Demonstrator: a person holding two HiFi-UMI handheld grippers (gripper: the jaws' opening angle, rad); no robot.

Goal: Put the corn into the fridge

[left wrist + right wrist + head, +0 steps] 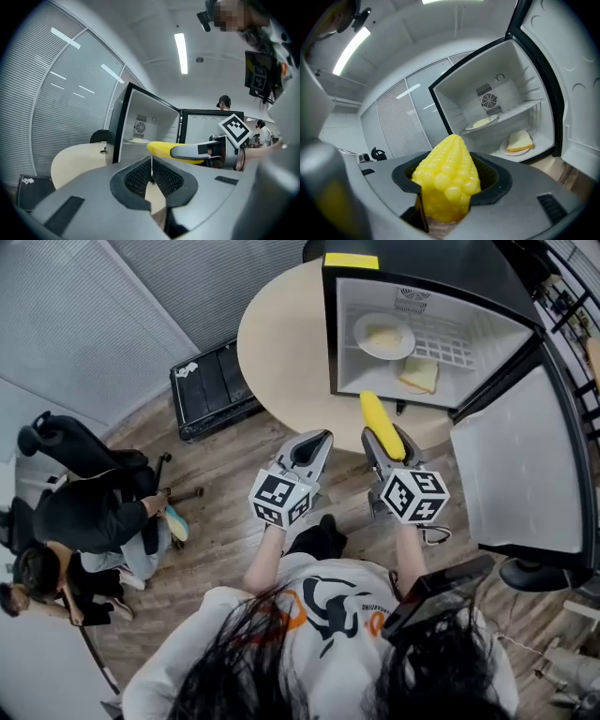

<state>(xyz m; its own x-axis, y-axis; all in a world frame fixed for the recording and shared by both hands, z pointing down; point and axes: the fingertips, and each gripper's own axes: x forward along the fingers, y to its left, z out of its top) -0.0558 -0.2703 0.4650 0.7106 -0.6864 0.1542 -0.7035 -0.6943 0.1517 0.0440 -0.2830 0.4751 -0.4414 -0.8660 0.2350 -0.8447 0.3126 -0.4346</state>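
Note:
My right gripper (384,442) is shut on a yellow corn cob (381,423), whose tip points at the open mini fridge (424,276) on the round table (281,343). In the right gripper view the corn (447,180) fills the jaws of that gripper (447,190), with the fridge interior (511,93) ahead and to the right. Just left of it, my left gripper (319,439) is shut on nothing. In the left gripper view the corn (161,149) crosses ahead of the left gripper (151,174).
A plate with food (383,336) lies on the fridge's upper shelf and a slice of bread (419,374) on its floor. The fridge door (525,465) swings open to the right. A black case (211,390) and a seated person (94,517) are on the floor at left.

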